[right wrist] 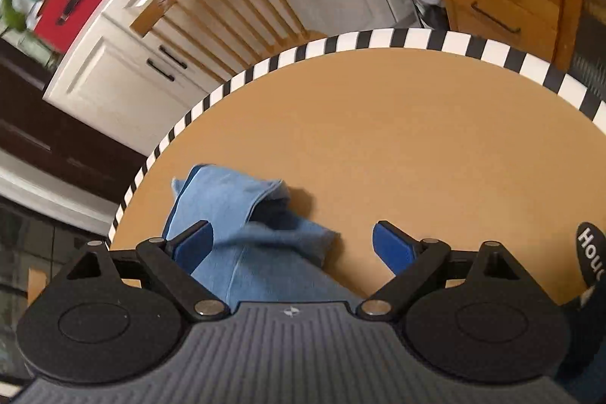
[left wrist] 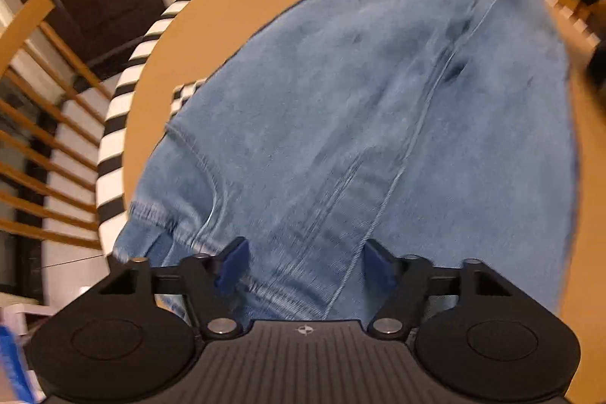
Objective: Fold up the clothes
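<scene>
While the left wrist camera looks steeply down, the jeans (left wrist: 371, 124) fill most of its picture. They lie spread flat on the round table (left wrist: 235, 25), which has a tan top and a black-and-white striped edge. A long seam runs up the middle of the cloth, and the waistband end hangs a little over the near left edge of the table. The left gripper (left wrist: 303, 262) hangs over this near part of the denim with its two blue pads apart; no fold of cloth is pinched between them, so it holds nothing. A wooden chair (left wrist: 41, 146) stands at the left, beside the table. The picture is blurred.

In the right wrist view, the hem ends of the jeans (right wrist: 246, 237) lie near the left edge of the table (right wrist: 397, 146), one leg end crossed over the other. The right gripper (right wrist: 293, 245) stands wide open above them, and its left pad is in front of the cloth, its right pad over the bare table top. Nothing is gripped. Behind the table there is another wooden chair (right wrist: 212, 2) and white cabinets (right wrist: 125, 63).
</scene>
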### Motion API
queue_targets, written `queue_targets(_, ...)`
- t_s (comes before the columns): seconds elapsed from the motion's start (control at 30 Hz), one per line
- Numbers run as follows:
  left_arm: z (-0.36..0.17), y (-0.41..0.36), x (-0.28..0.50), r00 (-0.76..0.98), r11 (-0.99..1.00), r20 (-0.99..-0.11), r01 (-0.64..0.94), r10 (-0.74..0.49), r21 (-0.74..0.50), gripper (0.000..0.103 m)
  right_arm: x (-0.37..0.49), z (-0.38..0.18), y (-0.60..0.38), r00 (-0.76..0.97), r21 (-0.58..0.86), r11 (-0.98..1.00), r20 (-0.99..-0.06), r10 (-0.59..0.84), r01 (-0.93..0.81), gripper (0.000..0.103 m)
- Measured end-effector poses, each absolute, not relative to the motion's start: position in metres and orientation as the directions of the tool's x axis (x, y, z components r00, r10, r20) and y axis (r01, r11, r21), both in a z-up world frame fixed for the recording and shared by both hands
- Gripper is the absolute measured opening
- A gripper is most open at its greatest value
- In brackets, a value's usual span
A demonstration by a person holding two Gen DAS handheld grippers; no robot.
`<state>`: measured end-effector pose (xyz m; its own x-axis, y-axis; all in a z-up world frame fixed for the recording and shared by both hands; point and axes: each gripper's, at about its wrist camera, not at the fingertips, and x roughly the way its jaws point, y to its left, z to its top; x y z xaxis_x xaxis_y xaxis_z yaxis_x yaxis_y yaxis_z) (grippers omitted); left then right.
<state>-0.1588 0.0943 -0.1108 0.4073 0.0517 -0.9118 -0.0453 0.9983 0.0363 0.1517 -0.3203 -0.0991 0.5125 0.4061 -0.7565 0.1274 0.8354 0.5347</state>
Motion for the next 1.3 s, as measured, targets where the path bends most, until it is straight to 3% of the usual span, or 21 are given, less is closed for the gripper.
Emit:
queue_targets(0.17,-0.050,0.086,-0.120,0.614,0.987,-0.787,-0.082,-0.058,-0.137,0.086,0.185,-0.102,-0.309,0.462,0.529,0.847,-0.766,0.446,0.059,0.089)
queue_targets(0.33,-0.040,0.053,-0.059,0.695,0.986,-0.714,-0.043,-0.085,-0.159,0.086,0.211,-0.138,-0.312,0.359,0.697,0.652,-0.715,0.600,0.298,0.085)
queue_targets(0.4,-0.047,0.040,-0.039,0.713,0.992,-0.698,-0.026,-0.066,-0.122,0.086,0.215,-0.156,-0.310,0.338,0.733,0.559,-0.677,0.654,0.388,0.072)
queue_targets(0.5,-0.076,0.028,-0.020,0.682,0.998,-0.731,-0.032,-0.023,-0.062,0.079,0.219,-0.172,-0.305,0.363,0.756,0.472,-0.640,0.677,0.454,0.069)
queue_targets(0.57,-0.092,0.031,-0.016,0.642,0.993,-0.766,-0.068,-0.032,-0.098,0.070,0.220,-0.181,-0.301,0.392,0.767,0.429,-0.622,0.678,0.477,0.069)
queue_targets(0.63,-0.109,0.034,-0.012,0.601,0.986,-0.798,-0.104,-0.042,-0.130,0.069,0.219,-0.184,-0.298,0.443,0.790,0.403,-0.599,0.667,0.462,0.063)
queue_targets(0.67,-0.114,0.036,-0.013,0.595,0.985,-0.803,-0.113,-0.040,-0.133,0.069,0.219,-0.185,-0.297,0.480,0.815,0.379,-0.568,0.669,0.438,0.058)
queue_targets(0.77,-0.125,0.044,-0.013,0.572,0.981,-0.819,-0.134,-0.040,-0.141,0.070,0.218,-0.173,-0.286,0.560,0.892,0.360,-0.452,0.695,0.274,0.014)
queue_targets(0.9,-0.133,0.045,-0.011,0.555,0.979,-0.831,-0.145,-0.037,-0.141,0.071,0.211,-0.119,-0.252,0.581,0.873,0.486,-0.381,0.719,-0.029,0.011)
queue_targets(1.0,-0.138,0.044,-0.010,0.549,0.976,-0.835,-0.154,-0.045,-0.153,0.071,0.187,-0.052,-0.208,0.627,0.667,0.650,-0.340,0.701,-0.365,0.010)
queue_targets(1.1,-0.141,0.047,-0.015,0.547,0.971,-0.835,-0.168,-0.054,-0.173,0.073,0.129,0.016,-0.155,0.707,0.170,0.744,-0.234,0.668,-0.647,0.010)
queue_targets(1.17,-0.139,0.050,-0.019,0.552,0.966,-0.831,-0.178,-0.061,-0.189,0.076,0.079,0.038,-0.123,0.743,-0.205,0.715,-0.133,0.656,-0.668,0.010)
queue_targets(1.23,-0.141,0.052,-0.018,0.548,0.963,-0.834,-0.184,-0.067,-0.198,0.076,0.044,0.031,-0.098,0.763,-0.507,0.644,-0.042,0.645,-0.572,0.011)
queue_targets(1.27,-0.142,0.052,-0.018,0.544,0.963,-0.837,-0.184,-0.068,-0.197,0.075,0.037,0.020,-0.089,0.771,-0.582,0.614,-0.035,0.636,-0.533,0.011)
queue_targets(1.3,-0.143,0.050,-0.019,0.544,0.966,-0.837,-0.177,-0.062,-0.187,0.075,0.046,0.009,-0.089,0.786,-0.535,0.633,-0.097,0.611,-0.559,0.010)
